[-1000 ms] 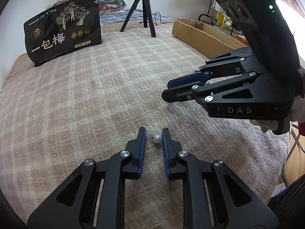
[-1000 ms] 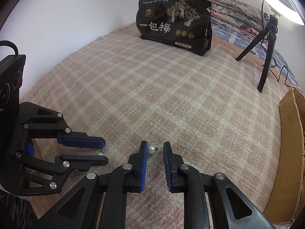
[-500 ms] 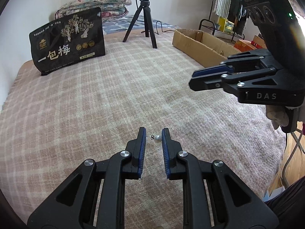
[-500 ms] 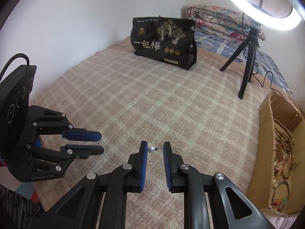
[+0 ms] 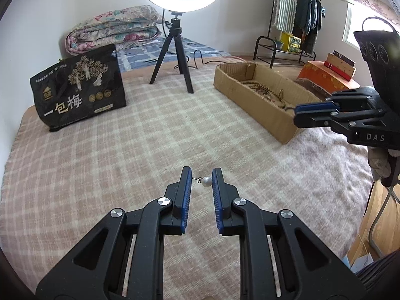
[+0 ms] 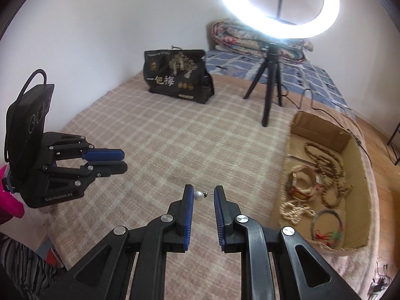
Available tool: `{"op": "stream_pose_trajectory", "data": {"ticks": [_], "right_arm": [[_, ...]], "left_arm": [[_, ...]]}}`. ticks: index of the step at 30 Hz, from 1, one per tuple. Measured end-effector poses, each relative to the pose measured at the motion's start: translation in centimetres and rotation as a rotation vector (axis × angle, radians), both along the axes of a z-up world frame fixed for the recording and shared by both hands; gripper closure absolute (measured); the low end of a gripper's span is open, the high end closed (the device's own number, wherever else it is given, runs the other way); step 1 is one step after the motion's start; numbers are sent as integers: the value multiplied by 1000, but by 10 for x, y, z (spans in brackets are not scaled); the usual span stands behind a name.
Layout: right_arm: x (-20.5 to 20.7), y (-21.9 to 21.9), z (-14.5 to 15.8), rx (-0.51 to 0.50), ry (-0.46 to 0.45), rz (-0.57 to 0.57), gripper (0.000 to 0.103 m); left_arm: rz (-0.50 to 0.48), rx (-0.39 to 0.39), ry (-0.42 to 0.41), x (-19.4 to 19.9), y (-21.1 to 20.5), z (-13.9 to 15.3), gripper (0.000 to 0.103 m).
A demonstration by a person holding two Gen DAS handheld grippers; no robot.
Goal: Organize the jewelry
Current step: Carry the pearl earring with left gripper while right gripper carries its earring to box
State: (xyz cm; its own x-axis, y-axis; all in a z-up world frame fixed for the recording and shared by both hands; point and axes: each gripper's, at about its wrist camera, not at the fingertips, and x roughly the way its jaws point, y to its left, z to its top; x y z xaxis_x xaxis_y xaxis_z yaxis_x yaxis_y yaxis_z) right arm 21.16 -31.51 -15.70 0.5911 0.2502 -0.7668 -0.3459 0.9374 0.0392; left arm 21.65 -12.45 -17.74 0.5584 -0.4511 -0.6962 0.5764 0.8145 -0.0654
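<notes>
My left gripper [image 5: 201,180] is shut on a pearl stud earring [image 5: 206,181], pinched end to end between its blue pads, held above the checked blanket [image 5: 150,135]. My right gripper [image 6: 201,196] is shut on a second pearl earring [image 6: 198,195] in the same way. Each gripper shows in the other's view: the right one [image 5: 303,115] hovers by the cardboard box [image 5: 265,105], the left one [image 6: 115,161] hangs at the left. The box [image 6: 360,165] holds bead necklaces [image 6: 325,160] and bracelets [image 6: 302,182].
A black printed bag [image 5: 77,90] stands at the back left of the bed. A ring light on a black tripod [image 5: 175,57] stands at the back middle, with folded quilts [image 5: 112,30] behind. A clothes rack [image 5: 292,17] stands by the far wall.
Both grippers have risen from the blanket, each with its pearl earring, and tilted up. The right gripper has moved right, towards the cardboard box.
</notes>
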Motion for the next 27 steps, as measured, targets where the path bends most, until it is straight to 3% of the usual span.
{"op": "stream_pose_trajectory", "data": {"ticks": [14,27], "right_arm": [[-20,-87,19,8,-24,-185,88],[-12,-123,17,2,-16,-259,88]], "left_arm": [[-39,-53,-55,37,-74,32,88],[-55,-64,-81,87,-148,52,87]]}}
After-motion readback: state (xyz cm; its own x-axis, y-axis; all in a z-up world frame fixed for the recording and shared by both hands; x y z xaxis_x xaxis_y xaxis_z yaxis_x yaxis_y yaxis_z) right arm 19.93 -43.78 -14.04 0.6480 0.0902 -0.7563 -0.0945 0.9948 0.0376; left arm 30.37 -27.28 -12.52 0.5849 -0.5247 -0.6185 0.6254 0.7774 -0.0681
